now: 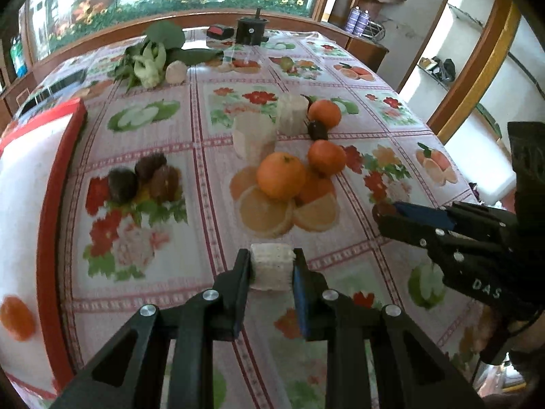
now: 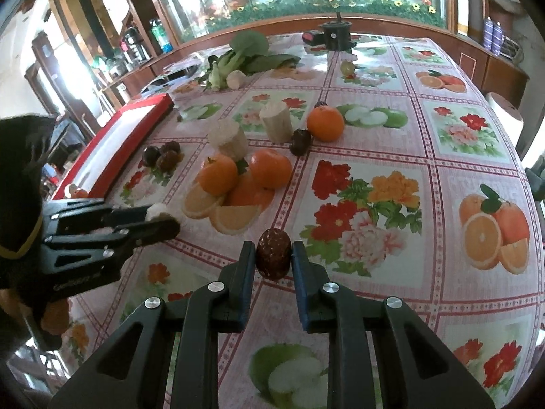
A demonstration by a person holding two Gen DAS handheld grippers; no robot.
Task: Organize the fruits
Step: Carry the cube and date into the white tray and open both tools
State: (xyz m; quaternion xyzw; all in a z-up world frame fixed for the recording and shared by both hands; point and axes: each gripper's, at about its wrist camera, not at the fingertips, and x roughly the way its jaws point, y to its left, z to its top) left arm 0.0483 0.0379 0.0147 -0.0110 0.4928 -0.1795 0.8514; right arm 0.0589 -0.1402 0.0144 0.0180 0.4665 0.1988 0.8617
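Observation:
My left gripper is shut on a short white cylindrical chunk, just above the tablecloth. My right gripper is shut on a dark brown oval fruit. Each gripper shows in the other's view: the right gripper at the right, the left gripper at the left. Three oranges, two more white chunks, a cluster of dark fruits and a single dark fruit lie mid-table. A red-rimmed white tray at the left holds one orange.
Leafy greens, a pale bulb, a black cylindrical device and a red-and-black object sit at the far end. The table's edge curves down the right side. A white paper roll stands beyond it.

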